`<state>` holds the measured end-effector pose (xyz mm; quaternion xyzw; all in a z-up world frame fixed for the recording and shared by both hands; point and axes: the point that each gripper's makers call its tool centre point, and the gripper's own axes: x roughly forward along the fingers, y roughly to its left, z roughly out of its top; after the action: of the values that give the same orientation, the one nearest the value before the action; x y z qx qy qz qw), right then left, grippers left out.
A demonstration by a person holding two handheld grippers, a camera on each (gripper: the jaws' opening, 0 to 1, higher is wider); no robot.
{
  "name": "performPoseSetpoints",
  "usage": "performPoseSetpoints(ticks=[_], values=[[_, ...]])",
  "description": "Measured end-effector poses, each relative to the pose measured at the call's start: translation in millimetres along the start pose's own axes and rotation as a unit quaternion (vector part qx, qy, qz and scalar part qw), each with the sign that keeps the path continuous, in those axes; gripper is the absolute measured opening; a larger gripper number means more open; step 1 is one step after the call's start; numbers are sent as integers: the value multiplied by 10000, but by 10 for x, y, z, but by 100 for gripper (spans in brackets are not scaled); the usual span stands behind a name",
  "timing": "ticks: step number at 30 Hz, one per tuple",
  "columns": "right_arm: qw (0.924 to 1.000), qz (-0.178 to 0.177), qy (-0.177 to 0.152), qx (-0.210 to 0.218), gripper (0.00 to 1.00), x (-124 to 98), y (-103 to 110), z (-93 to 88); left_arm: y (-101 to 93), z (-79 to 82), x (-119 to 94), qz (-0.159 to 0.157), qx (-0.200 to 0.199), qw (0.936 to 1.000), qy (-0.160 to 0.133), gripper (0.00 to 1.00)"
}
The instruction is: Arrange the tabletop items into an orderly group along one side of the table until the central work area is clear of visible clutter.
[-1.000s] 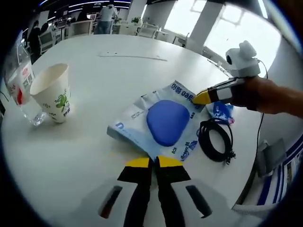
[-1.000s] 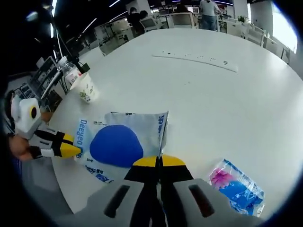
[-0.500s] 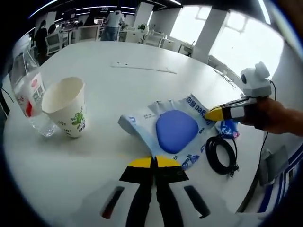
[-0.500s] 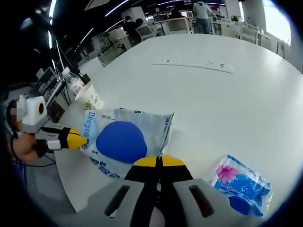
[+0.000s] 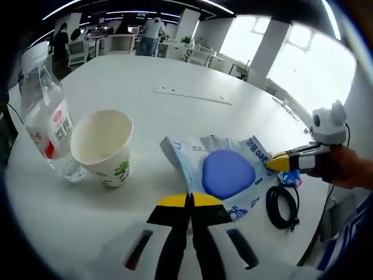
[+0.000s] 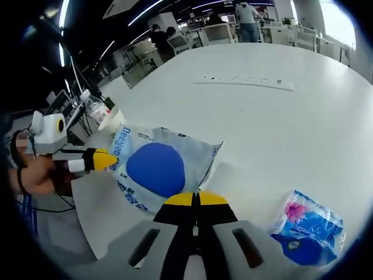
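Both tongs, left (image 5: pixel 190 200) and right (image 6: pixel 195 200), stayed clamped on the blue-and-white pouch (image 5: pixel 224 173), carried nearer the paper cup (image 5: pixel 105 146) on the worktop (image 5: pixel 175 70).

Open-plan office. Large white round meeting table (image 5: pixel 175 76) w/ a flush cable/power strip (image 6: pixel 245 80) set in its top. Behind it: rows of desks w/ office chairs (image 5: pixel 201 55) & monitors (image 6: pixel 227 17), people standing (image 5: pixel 152 35), linear ceiling lights (image 6: pixel 145 10), big windows (image 5: pixel 303 58) w/ white columns (image 5: pixel 262 49).
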<state>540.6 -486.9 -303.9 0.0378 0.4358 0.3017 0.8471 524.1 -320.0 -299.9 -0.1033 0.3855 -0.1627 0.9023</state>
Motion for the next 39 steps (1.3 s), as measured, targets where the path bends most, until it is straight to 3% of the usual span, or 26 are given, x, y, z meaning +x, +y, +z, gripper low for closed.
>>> performPoseSetpoints(ticks=[12,39], values=[[10000,63,3,47,0,56,130,-34,178,-7,74,193,-63,9998,56,0],[9992,-92,124,360,0,151,39,-197,258,-122,154,135,-4,9993,356,4]])
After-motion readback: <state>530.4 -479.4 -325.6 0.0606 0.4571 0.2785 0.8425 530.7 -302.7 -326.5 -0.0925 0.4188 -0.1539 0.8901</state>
